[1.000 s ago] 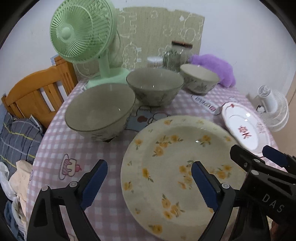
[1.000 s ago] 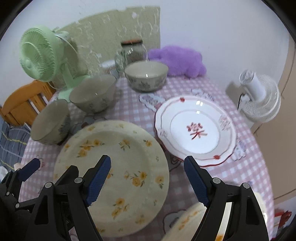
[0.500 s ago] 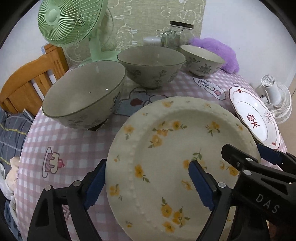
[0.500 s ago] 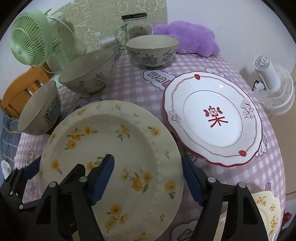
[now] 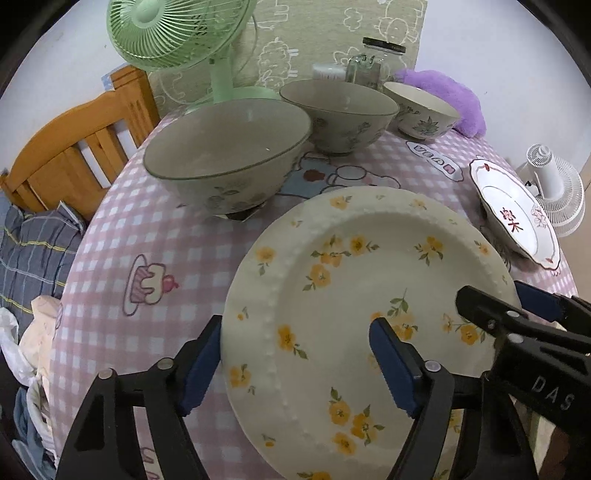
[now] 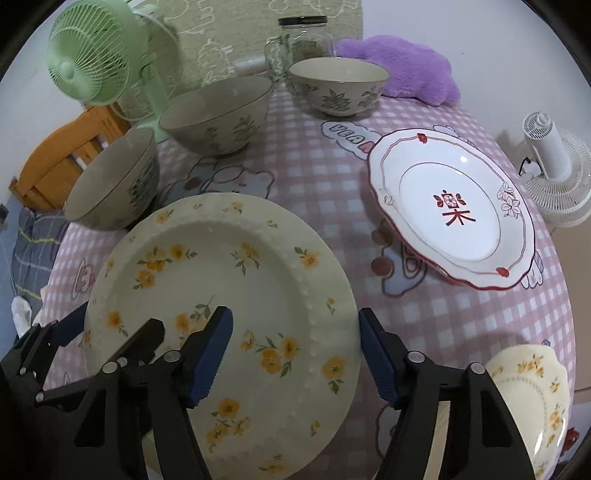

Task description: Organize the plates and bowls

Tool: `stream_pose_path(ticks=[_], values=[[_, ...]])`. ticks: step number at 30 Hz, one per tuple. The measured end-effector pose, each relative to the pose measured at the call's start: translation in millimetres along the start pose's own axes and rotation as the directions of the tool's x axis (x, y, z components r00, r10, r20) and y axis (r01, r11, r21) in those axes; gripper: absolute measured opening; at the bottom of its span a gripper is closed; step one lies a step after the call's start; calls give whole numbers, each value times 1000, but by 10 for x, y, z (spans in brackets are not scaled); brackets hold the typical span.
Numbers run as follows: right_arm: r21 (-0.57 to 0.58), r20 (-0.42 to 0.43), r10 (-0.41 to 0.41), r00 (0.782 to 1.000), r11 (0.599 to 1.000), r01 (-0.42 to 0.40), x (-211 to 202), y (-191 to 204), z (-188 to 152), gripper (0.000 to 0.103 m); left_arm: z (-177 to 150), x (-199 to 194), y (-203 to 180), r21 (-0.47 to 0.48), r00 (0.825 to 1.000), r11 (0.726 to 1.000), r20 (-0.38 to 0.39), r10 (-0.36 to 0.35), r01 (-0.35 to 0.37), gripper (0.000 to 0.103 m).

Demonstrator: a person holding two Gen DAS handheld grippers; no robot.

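Observation:
A large cream plate with yellow flowers (image 5: 354, 295) (image 6: 236, 288) lies on the pink checked table. My left gripper (image 5: 299, 365) is open with the plate's left rim between its fingers. My right gripper (image 6: 295, 354) is open with the plate's right rim between its fingers. A white plate with red trim (image 6: 450, 210) (image 5: 513, 218) lies to the right. Three grey-green bowls stand behind: a near one (image 5: 229, 162) (image 6: 114, 184), a middle one (image 5: 340, 110) (image 6: 218, 114), and a small far one (image 5: 421, 110) (image 6: 338, 85).
A green fan (image 5: 181, 33) (image 6: 92, 62), a glass jar (image 6: 303, 37) and a purple plush (image 6: 402, 70) stand at the back. A white fan (image 6: 554, 173) stands at the right. A small flowered cream dish (image 6: 532, 391) lies near right. A wooden chair (image 5: 74, 147) stands left.
Both grippers have moved forward and down to the flowered plate; its left and right rims now sit between their open fingers.

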State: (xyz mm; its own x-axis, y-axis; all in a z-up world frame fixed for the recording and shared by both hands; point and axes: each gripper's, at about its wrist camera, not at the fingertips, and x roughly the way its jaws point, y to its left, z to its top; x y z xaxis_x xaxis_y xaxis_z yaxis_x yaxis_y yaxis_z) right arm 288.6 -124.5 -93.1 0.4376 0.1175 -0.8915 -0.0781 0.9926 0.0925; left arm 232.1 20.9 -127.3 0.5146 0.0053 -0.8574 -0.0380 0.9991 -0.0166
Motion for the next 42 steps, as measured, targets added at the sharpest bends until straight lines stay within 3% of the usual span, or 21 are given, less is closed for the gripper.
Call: stream_pose_path(ticks=[8, 12, 24, 42], values=[[-34, -5, -46, 999, 998, 46, 53, 54, -19, 63, -5, 54, -10, 26, 1000, 1000, 3, -1, 0, 77], [-74, -12, -64, 998, 995, 63, 158, 47, 27, 58, 35, 106, 81, -5, 1000, 1000, -9, -23, 23, 68], [-71, -31, -78, 996, 995, 76, 202, 72, 93, 59, 42, 113, 101, -21, 999, 999, -33, -29, 28, 68], [-57, -43, -103, 994, 993, 101, -236, 269, -206, 59, -168, -314, 248, -35, 997, 998, -57, -49, 47, 67]])
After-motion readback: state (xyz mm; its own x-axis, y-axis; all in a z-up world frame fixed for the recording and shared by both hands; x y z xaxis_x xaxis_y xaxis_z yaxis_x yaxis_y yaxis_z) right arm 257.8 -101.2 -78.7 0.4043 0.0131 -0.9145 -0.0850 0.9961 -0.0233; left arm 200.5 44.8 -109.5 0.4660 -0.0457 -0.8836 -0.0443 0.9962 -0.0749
